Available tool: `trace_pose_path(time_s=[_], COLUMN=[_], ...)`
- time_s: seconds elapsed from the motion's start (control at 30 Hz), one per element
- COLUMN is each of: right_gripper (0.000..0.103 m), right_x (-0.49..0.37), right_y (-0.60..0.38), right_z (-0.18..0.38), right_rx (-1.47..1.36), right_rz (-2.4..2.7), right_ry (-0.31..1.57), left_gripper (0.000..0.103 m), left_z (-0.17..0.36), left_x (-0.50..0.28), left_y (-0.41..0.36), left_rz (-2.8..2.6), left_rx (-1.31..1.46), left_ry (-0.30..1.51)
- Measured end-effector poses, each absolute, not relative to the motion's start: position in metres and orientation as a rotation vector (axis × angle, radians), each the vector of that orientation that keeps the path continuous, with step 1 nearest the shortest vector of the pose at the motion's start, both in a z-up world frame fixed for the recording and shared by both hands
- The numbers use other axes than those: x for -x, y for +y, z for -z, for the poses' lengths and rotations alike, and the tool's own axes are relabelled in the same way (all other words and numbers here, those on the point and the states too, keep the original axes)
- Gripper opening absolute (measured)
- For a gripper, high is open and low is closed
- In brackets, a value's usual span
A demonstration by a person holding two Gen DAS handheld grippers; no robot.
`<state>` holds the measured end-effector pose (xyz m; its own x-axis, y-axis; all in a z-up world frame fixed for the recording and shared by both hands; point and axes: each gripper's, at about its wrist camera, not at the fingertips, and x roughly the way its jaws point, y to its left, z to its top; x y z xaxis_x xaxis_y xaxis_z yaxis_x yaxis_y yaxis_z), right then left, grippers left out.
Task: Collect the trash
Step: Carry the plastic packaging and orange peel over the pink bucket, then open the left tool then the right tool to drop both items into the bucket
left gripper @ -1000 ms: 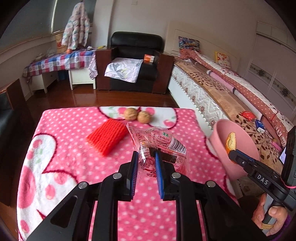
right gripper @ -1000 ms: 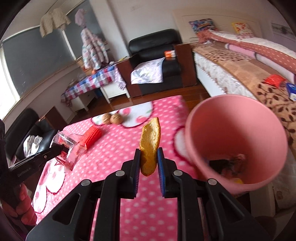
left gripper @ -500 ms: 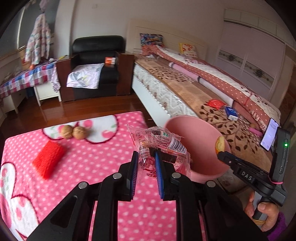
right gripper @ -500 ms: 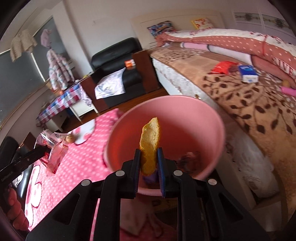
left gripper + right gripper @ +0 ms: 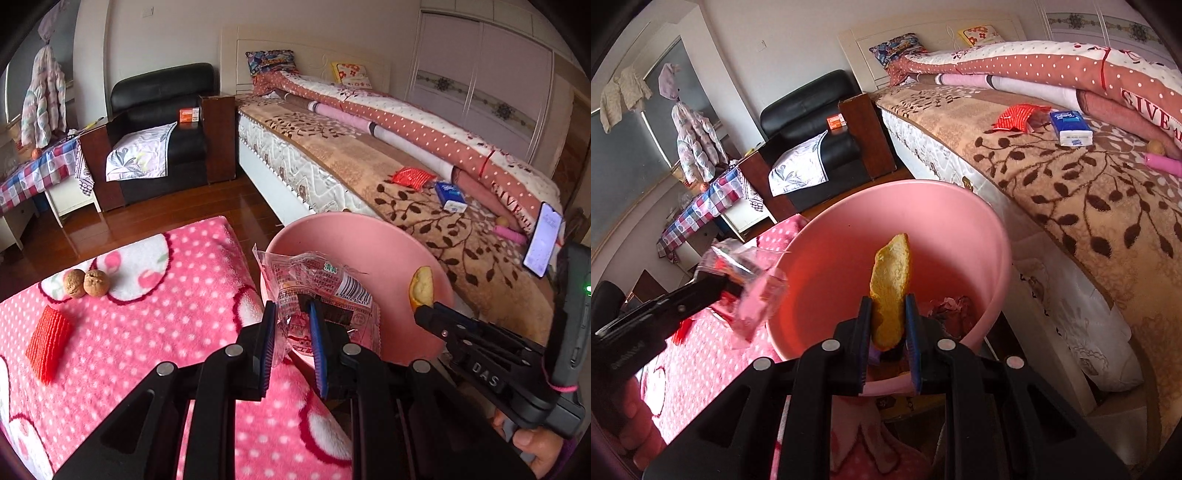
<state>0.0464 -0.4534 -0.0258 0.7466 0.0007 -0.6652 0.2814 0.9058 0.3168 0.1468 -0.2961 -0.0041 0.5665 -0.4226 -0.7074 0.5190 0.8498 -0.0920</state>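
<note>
Left wrist view showed the left gripper (image 5: 291, 341) pinching a crinkled clear plastic wrapper (image 5: 325, 291) over the smooth round pink bucket (image 5: 369, 236), while the right gripper (image 5: 889, 332) squeezed a spongy yellow bread slice (image 5: 891, 284) above it.

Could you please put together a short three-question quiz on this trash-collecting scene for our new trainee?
1. True or false: the right tongs are shut on a piece of bread.
2. Multiple choice: what do the left tongs hold? A) a walnut B) a clear plastic wrapper C) a tissue pack
3. Fill in: both pieces of trash are held at the mouth of the pink ____.

Key
1. True; the bread stands upright between the pads.
2. B; the two walnuts lie on the pink dotted blanket, beside a red foam net.
3. Bucket; some trash already lies at its bottom.
</note>
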Motion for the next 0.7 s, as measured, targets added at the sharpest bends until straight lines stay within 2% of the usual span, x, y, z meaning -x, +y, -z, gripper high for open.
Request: trace_pose_path(time_s=[0.7], right_gripper=[0.018], right_x=[-0.068], right_y=[-0.458], right_z=[0.042], right_rx=[-0.385], right_rz=[0.172], right_ry=[0.764], left_gripper=[0.018], left_z=[0.042], left_x=[-0.171], left_y=[-0.326], left_rz=[0.534], left_rx=[-0.171], left_ry=[0.874])
